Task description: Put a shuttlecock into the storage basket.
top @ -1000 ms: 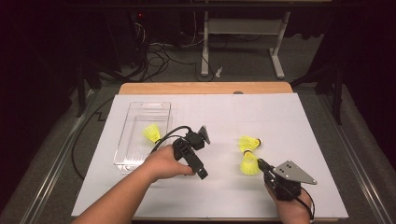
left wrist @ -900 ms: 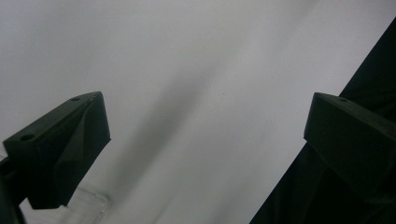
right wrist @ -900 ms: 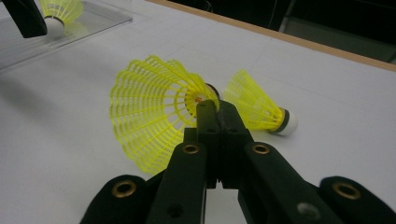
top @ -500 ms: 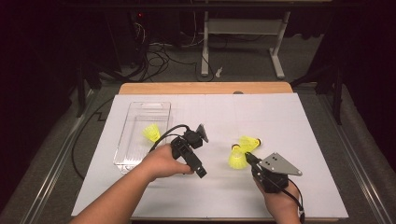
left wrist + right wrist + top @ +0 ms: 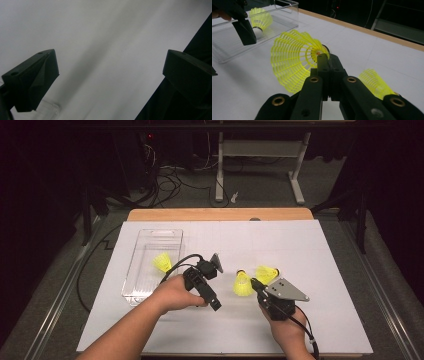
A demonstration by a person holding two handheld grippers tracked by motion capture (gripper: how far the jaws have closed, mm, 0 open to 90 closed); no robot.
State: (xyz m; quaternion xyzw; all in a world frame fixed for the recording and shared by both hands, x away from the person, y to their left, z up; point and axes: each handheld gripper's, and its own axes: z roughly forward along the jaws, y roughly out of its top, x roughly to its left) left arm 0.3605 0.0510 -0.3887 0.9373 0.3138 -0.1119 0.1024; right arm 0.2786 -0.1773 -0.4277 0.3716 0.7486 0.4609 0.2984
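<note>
Yellow shuttlecocks [image 5: 243, 284], three; grippers, two.

The white table top [image 5: 300, 250] is evenly and brightly lit from above, while the room behind it sinks into near black. Shadows under the hands are soft and short. The left gripper view is dim, grey and blurred. In the right gripper view, the yellow shuttlecock [image 5: 294, 62] is sharp and the foreground soft.

The shuttlecock [image 5: 294, 65] in the right gripper [image 5: 325, 58] has a yellow plastic mesh skirt. The box [image 5: 150, 240] is clear, glossy plastic. Matt white paper covers the table [image 5: 215, 214], whose far edge shows bare wood; the gripper is matt black.
</note>
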